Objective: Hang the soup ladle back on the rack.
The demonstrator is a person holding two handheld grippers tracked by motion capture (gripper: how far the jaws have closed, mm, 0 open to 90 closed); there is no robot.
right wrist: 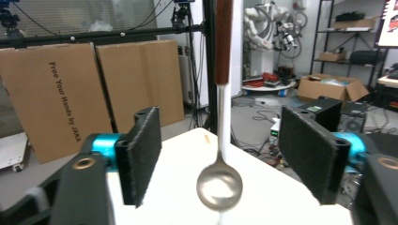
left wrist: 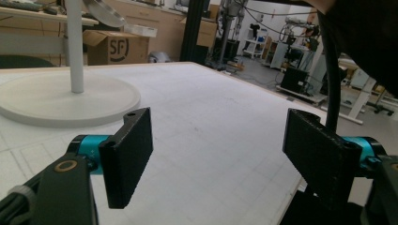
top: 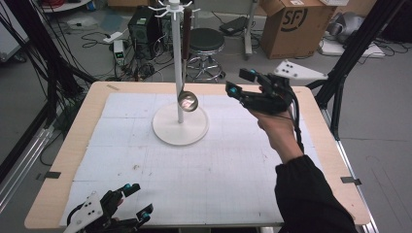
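Observation:
A white stand (top: 180,127) with a round base and an upright pole stands at the middle back of the table. From a hook at its top hangs a metal ladle (top: 187,101) with a brown handle, its bowl low beside the pole. My right gripper (top: 241,82) is held above the table to the right of the ladle, open, with its jaws pointing at it. In the right gripper view the ladle (right wrist: 219,185) hangs farther off, in line with the gap between the jaws of the right gripper (right wrist: 220,117). My left gripper (top: 136,200) rests open at the table's front left corner, and in its own view the left gripper (left wrist: 216,154) holds nothing.
A white gridded mat (top: 204,170) covers the wooden table (top: 73,145). Behind the table stand a black stool (top: 206,41), a cardboard box (top: 296,26) and cables on the floor. Black frame posts (top: 350,53) rise at both sides.

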